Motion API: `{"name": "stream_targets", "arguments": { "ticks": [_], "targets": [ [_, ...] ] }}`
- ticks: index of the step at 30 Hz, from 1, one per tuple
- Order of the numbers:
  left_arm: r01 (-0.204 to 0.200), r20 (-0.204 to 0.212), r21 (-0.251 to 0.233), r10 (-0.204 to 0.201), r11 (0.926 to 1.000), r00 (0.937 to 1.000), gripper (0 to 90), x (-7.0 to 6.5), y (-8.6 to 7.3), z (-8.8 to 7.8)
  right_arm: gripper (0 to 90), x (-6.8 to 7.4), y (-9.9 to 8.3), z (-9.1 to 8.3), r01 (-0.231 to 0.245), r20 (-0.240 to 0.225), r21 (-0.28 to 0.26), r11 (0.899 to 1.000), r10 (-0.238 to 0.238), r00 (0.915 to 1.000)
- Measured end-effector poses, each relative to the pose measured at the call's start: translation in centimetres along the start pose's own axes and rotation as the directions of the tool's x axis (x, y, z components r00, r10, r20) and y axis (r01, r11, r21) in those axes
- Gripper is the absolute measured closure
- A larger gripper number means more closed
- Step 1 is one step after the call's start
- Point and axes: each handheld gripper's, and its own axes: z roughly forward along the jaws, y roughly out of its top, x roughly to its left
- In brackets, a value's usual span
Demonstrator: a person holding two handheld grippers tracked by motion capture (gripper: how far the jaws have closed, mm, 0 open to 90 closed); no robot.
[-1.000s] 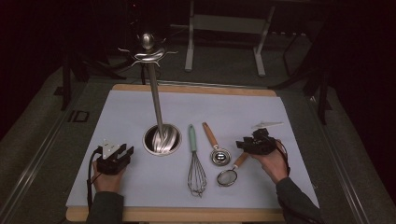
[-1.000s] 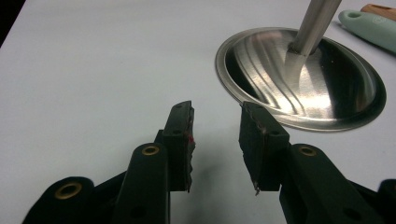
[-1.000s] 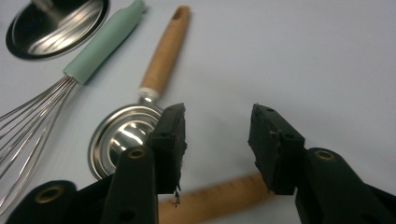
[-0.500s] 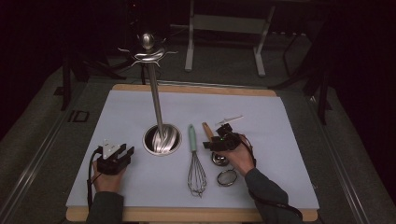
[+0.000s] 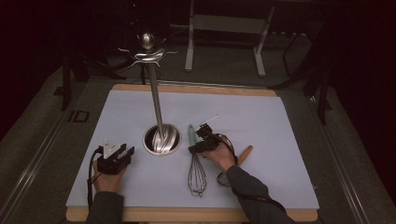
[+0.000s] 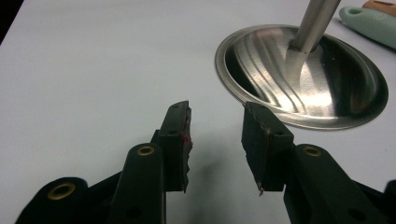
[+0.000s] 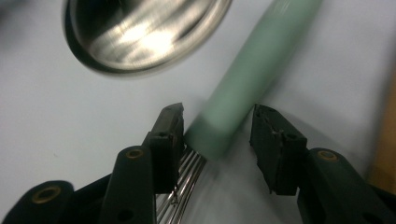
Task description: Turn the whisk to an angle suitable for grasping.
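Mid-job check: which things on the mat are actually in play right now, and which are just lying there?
In play:
whisk, green handle between the jaws
right gripper, open around it

Lying about:
steel bowl with its upright rod
wooden-handled utensil
left gripper, open, idle

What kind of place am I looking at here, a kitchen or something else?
Probably a staged recording bench rather than a real kitchen. A pale sheet on a wooden board carries a few utensils: a green-handled wire whisk and a steel stand with a round dished base. The surroundings are dark, with metal frame legs behind.
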Motion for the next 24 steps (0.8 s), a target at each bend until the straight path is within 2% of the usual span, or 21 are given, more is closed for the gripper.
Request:
{"name": "stream_targets", "arguments": {
  "ticks": [8, 12, 16, 18, 20, 24],
  "targets": [
    [0.002, 0.000, 0.000, -0.002, 1.0000, 1.0000, 61.9, 0.0, 0.0, 0.0, 62.4, 0.1, 0.5, -0.3, 0.055, 0.034, 0.067, 0.996, -0.057, 0.9978],
    [-0.001, -0.003, 0.006, 0.001, 1.0000, 1.0000, 61.4, -0.1, 0.0, 0.1, 64.6, -0.5, 0.8, -0.6, 0.017, 0.015, 0.067, 0.998, -0.018, 0.9997],
    [-0.004, -0.005, 0.010, 0.004, 0.9999, 1.0000, 61.3, -0.1, 0.0, 0.1, 61.0, -1.2, 1.1, -0.2, -0.052, -0.071, 0.087, 0.995, 0.058, 0.9958],
    [-0.006, -0.005, 0.012, 0.006, 0.9999, 1.0000, 61.2, -0.1, 0.1, 0.1, 60.8, -1.2, 1.2, 0.0, -0.061, -0.078, 0.095, 0.994, 0.068, 0.9946],
    [-0.009, -0.005, 0.015, 0.009, 0.9998, 1.0000, 61.2, -0.1, 0.1, 0.2, 66.3, -1.0, 1.6, 0.2, -0.061, -0.058, 0.110, 0.992, 0.068, 0.9960],
    [-0.006, -0.004, 0.015, 0.006, 0.9999, 1.0000, 61.2, -0.1, 0.1, 0.2, 68.7, -0.9, 1.8, 0.2, -0.119, -0.073, 0.109, 0.987, 0.128, 0.9891]
  ]
}}
